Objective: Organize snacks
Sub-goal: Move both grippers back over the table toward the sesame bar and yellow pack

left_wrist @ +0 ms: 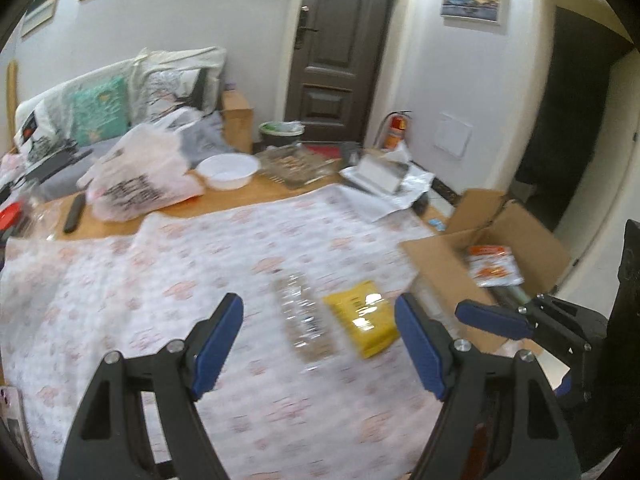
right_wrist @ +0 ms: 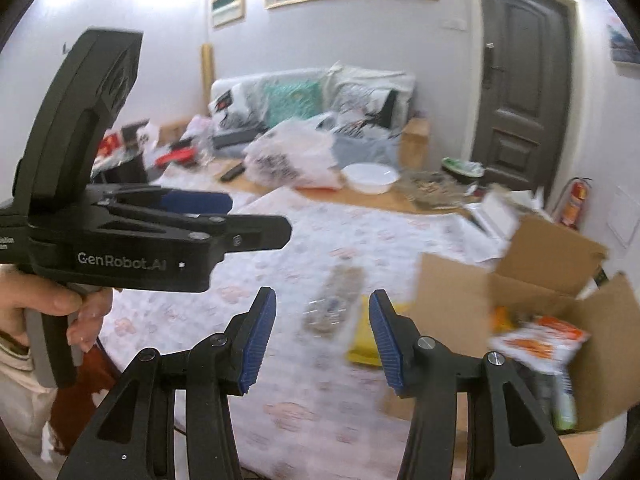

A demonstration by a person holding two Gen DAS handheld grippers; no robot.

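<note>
Motion blur smears the clear snack pack (left_wrist: 303, 316); its label is unreadable.

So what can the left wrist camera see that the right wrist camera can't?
Only the left wrist view shows the mountain picture right of the door in full. Only the right wrist view shows the person's hand holding the left hand-held gripper. Both show the clear snack pack, yellow packet, cardboard box, white bowl and the dark door.

My two wrist cameras look down and forward over the patterned tablecloth (left_wrist: 200, 280); both frame the cardboard box (right_wrist: 560, 256) at right and the door (left_wrist: 340, 48) above.
</note>
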